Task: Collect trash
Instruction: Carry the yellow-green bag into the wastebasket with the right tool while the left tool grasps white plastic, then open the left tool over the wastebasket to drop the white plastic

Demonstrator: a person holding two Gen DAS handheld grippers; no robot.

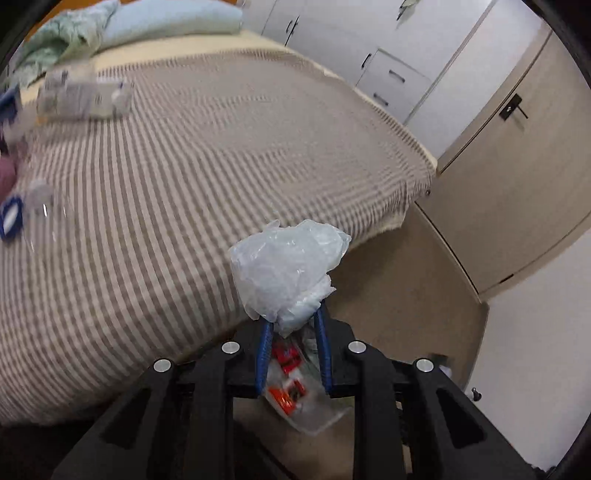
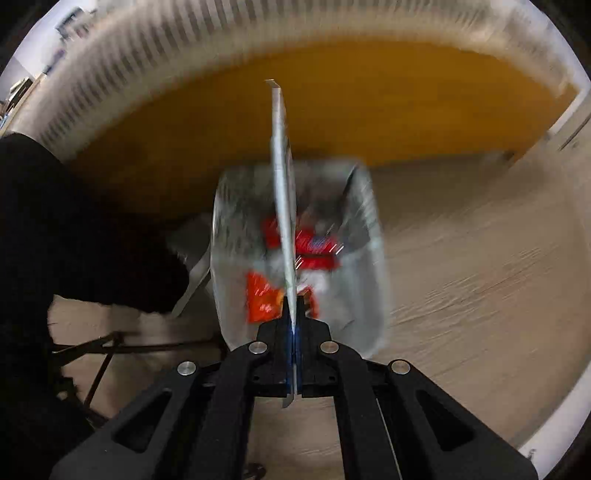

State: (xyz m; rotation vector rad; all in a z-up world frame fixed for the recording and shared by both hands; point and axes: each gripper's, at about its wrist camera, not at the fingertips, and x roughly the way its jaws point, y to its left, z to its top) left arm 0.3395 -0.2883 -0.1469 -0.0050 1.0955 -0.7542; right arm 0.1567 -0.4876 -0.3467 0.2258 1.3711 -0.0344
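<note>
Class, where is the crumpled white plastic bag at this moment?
In the left wrist view, the crumpled plastic bag is pinched in the left gripper, beside the striped bed's edge and above the clear trash bin on the floor.

In the left wrist view the bed fills the frame from nine to twelve o'clock, with the pillow at its far end near eleven and the cupboards behind it at one. The crumpled plastic bag sits at centre between the left gripper fingers, with the bin below it at six, on the floor beside the bed. In the right wrist view a flat wrapper stands edge-on in the right gripper above the same bin, the bed frame behind at twelve.
</note>
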